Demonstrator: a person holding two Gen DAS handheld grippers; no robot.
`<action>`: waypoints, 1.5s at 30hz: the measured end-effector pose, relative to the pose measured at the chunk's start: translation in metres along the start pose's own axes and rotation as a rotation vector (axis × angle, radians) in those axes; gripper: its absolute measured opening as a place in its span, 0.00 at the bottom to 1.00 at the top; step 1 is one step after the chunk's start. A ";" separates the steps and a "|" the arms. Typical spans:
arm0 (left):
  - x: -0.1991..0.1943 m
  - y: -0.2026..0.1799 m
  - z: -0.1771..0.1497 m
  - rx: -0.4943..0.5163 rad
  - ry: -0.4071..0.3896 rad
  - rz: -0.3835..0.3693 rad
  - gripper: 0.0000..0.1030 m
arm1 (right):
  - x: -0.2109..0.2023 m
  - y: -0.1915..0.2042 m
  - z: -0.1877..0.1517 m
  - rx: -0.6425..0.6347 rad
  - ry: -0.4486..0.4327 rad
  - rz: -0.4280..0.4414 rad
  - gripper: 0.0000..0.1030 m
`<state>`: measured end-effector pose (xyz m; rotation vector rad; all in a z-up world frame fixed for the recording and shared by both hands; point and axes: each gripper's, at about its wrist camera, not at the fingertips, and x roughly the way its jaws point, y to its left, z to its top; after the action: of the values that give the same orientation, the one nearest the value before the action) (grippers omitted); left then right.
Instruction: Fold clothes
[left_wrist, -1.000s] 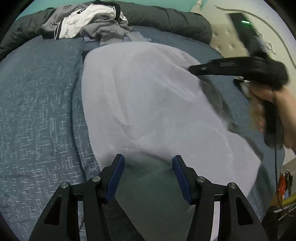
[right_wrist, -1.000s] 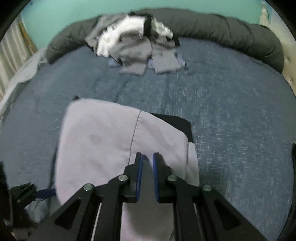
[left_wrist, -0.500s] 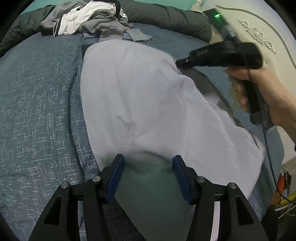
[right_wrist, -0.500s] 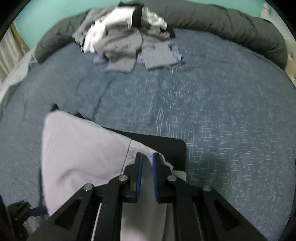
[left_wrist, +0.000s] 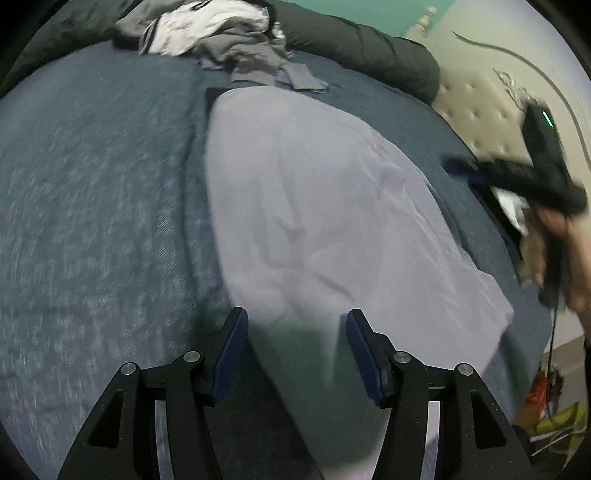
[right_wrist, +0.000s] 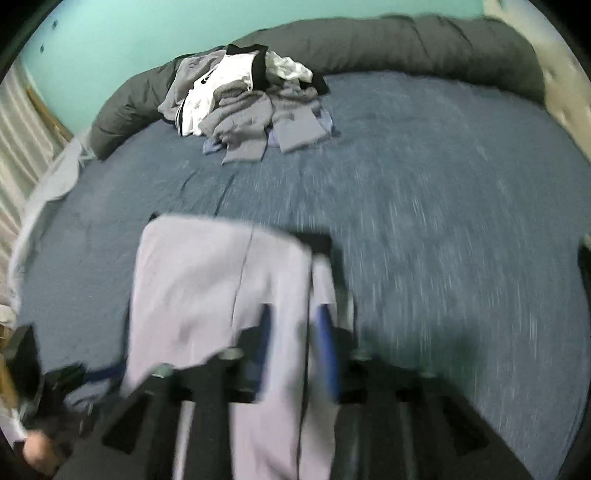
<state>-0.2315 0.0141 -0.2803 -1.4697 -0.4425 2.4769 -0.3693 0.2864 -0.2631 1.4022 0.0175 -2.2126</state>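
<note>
On the bed (right_wrist: 424, 206), we are spreading both grippers' fingers around the lilac garment (left_wrist: 314, 192); its loose fabric risks slipping and unfolding.

One lilac garment (left_wrist: 332, 206) on bed (left_wrist: 96, 192); one clothes pile (right_wrist: 243, 99) beyond it; two grippers.

Bed (right_wrist: 424, 192), blue flecked cover. On it: pale lavender garment (left_wrist: 332, 206) spread flat, near edge; heap of grey, white, black clothes (right_wrist: 251, 99) at far side; dark grey rolled duvet (right_wrist: 406, 44) along far edge.
</note>
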 end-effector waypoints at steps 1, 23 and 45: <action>-0.004 0.003 -0.002 -0.012 0.001 -0.001 0.62 | -0.006 -0.004 -0.010 0.020 0.007 0.016 0.50; -0.003 0.020 -0.066 -0.176 0.131 -0.160 0.72 | 0.003 -0.014 -0.120 0.186 0.213 0.146 0.75; 0.019 0.011 -0.069 -0.225 0.102 -0.225 0.72 | 0.032 0.014 -0.102 0.183 0.190 0.250 0.74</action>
<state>-0.1797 0.0199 -0.3310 -1.5239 -0.8395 2.2239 -0.2879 0.2898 -0.3341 1.6130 -0.2857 -1.9098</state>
